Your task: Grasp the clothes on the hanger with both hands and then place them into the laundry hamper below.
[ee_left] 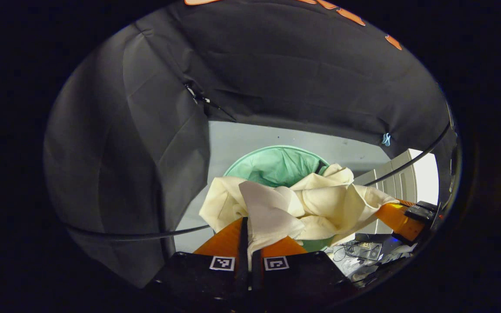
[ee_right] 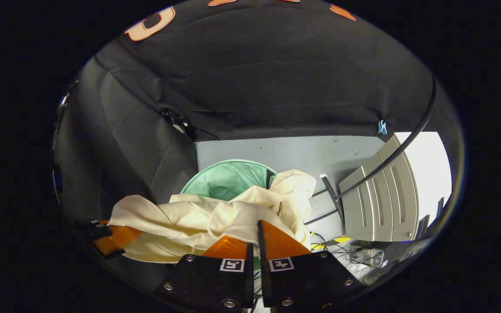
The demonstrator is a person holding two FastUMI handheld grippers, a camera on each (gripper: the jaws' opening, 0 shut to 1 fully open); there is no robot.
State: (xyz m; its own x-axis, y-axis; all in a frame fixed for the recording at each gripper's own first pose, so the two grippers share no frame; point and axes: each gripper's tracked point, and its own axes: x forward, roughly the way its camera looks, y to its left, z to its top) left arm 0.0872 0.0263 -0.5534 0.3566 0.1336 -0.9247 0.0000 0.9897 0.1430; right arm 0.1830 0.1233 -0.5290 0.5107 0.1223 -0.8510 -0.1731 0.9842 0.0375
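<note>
Grey floor lies far below, with the green laundry hamper [ee_left: 276,167] on it. Both my tongs are clamped on the cream garment [ee_left: 302,204]: left gripper [ee_left: 250,243] near its middle fold, right gripper [ee_right: 252,243] likewise, cloth bunched above the hamper's near rim.

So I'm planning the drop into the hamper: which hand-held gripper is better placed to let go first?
Probably left: the left hand-held gripper holds the cream garment right above the green hamper. The right hand-held gripper sits beside the rim.
</note>
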